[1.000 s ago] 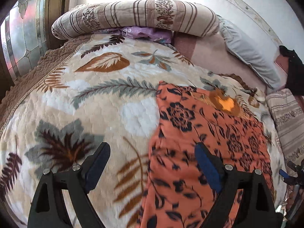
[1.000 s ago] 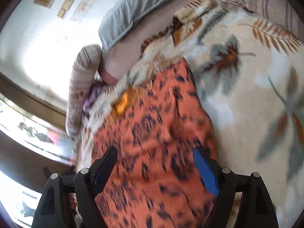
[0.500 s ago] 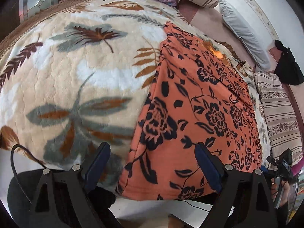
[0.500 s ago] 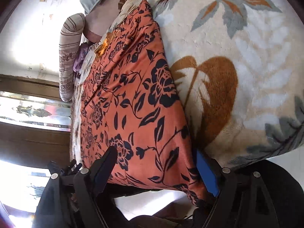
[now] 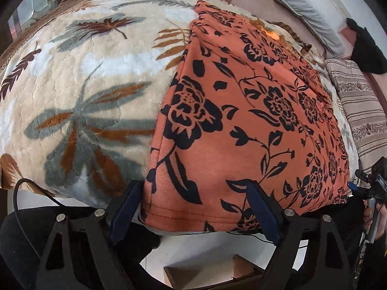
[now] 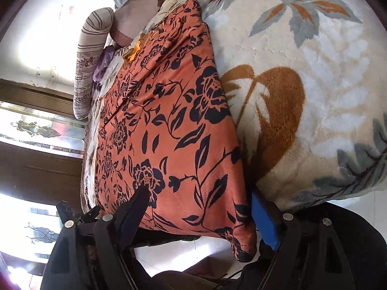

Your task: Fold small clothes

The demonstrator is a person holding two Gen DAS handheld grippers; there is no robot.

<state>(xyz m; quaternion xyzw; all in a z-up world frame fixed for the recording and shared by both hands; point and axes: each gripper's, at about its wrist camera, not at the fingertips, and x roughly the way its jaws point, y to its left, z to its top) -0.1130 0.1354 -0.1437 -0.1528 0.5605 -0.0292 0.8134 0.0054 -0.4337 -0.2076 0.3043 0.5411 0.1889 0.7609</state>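
Orange floral garment (image 5: 254, 125) lies flat on leaf-print blanket (image 5: 79, 91), near hem overhanging bed edge. Left gripper (image 5: 193, 207) and right gripper (image 6: 200, 207) both spread wide, each straddling a hem corner, nothing held. Risks: pinching only top layer; snagging plush blanket; uneven closure skewing fold

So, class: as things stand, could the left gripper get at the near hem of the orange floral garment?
Probably yes: the left gripper is open, its fingers straddling the garment's hem corner, nothing between.
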